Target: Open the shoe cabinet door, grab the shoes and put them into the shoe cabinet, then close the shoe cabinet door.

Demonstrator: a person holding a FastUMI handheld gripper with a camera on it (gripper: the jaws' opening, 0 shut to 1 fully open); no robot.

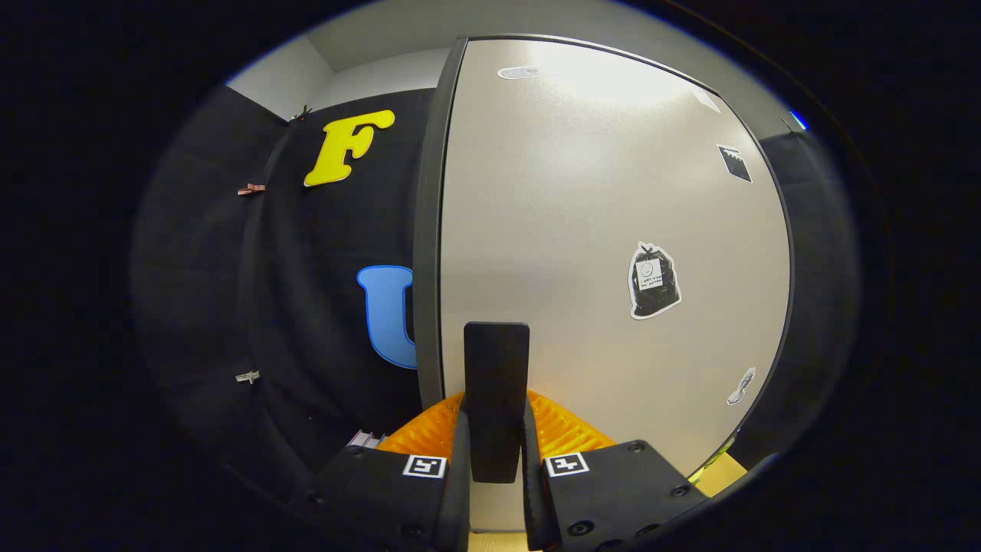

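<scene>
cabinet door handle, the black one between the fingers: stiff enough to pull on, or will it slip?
The handle looks like a rigid flat bar, so it probably won't flex. Both fingers press its sides; its smooth faces might let it slip under a hard tug. The door is a broad flat panel, seemingly hinged at one side, so it should swing rather than tip.
</scene>
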